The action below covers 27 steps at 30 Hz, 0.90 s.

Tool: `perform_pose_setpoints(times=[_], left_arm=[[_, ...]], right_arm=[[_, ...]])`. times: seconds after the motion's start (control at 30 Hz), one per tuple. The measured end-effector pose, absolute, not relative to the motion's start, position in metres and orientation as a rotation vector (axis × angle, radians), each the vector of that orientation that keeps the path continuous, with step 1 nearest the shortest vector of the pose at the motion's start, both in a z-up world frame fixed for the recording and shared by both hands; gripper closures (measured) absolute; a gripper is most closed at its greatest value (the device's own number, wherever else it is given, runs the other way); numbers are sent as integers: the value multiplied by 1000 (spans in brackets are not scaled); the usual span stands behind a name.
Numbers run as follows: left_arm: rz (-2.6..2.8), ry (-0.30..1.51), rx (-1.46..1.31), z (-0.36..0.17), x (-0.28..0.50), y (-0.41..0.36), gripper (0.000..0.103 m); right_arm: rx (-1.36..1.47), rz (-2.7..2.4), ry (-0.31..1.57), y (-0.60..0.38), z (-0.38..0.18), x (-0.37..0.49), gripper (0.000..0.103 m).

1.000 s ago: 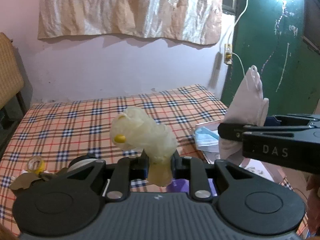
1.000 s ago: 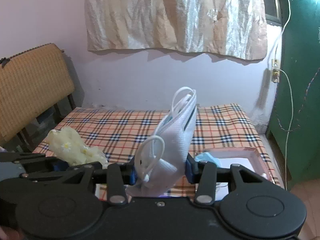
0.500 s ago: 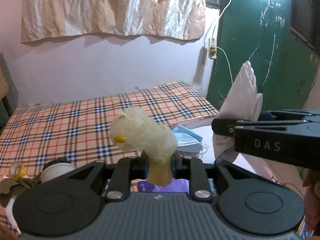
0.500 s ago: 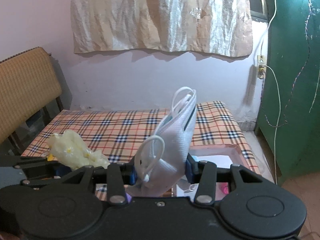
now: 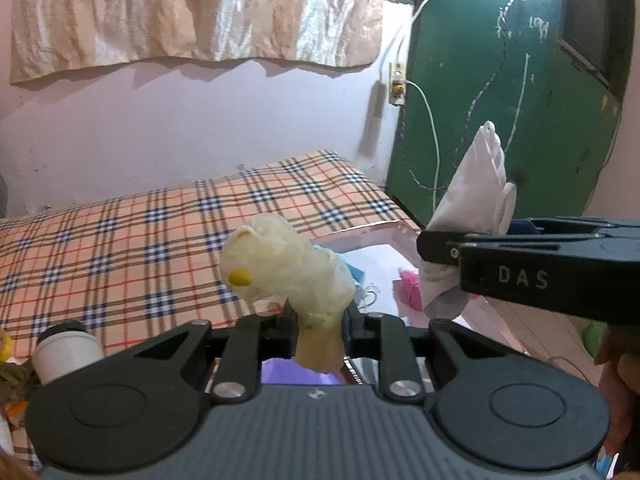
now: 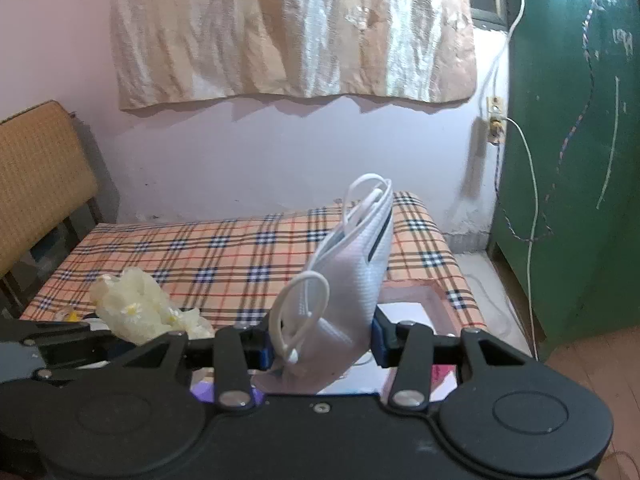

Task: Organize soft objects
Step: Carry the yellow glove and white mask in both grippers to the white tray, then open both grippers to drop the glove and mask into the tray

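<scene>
At the far left of the left wrist view a white bottle with a dark cap (image 5: pixel 66 350) stands on the plaid bed (image 5: pixel 120 248), low in the picture beside the tool's body. The right wrist view shows a woven chair back (image 6: pixel 40 176) against the pale wall, left of the same bed.

The left tool (image 5: pixel 320 316) is clamped tightly on a crumpled pale yellow glove (image 5: pixel 284 264). The glove's bunched mass rises above the fingers, a small yellow spot shows on its left side, and a short end hangs below the pads. It is held in the air above the bed, clear of the cover.

Behind and to the right of the glove lies a pink-rimmed tray (image 5: pixel 360 229) at the bed's right edge. A light blue mask (image 5: pixel 354 272) and a pink item (image 5: pixel 412 288) lie inside it on white paper.

The right tool (image 6: pixel 324 346) holds a folded white face mask (image 6: pixel 352 276) at a moderate gap, its pads pressing on the lower part. The mask stands upright, ear loops curling at the top and at the lower left. In the left wrist view this tool's fingers reach in from the right edge, with the mask above the tray.

A green door (image 6: pixel 572 160) fills the right side, with a white cord hanging from a wall socket (image 6: pixel 495 120) beside it.
</scene>
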<state>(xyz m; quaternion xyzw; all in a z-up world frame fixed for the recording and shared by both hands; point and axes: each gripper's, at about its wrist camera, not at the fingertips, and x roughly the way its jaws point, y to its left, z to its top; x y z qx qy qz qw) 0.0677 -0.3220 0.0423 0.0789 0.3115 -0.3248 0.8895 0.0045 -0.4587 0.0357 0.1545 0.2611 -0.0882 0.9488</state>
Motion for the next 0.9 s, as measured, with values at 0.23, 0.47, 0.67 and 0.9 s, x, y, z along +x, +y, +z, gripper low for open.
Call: perform_pose_setpoints(times=[0.23, 0.47, 0.67, 0.9], left_arm=[[-710, 665, 167, 32, 66, -343, 79], [-733, 684, 167, 24, 68, -359, 79], [-759, 699, 153, 18, 72, -371, 79], [-810, 698, 128, 10, 77, -385, 77]], right_arm=[[326, -216, 547, -480, 24, 3, 49], [334, -241, 568, -499, 12, 5, 49], [345, -257, 581, -512, 4, 10, 49], [342, -262, 591, -523, 0, 23, 49]])
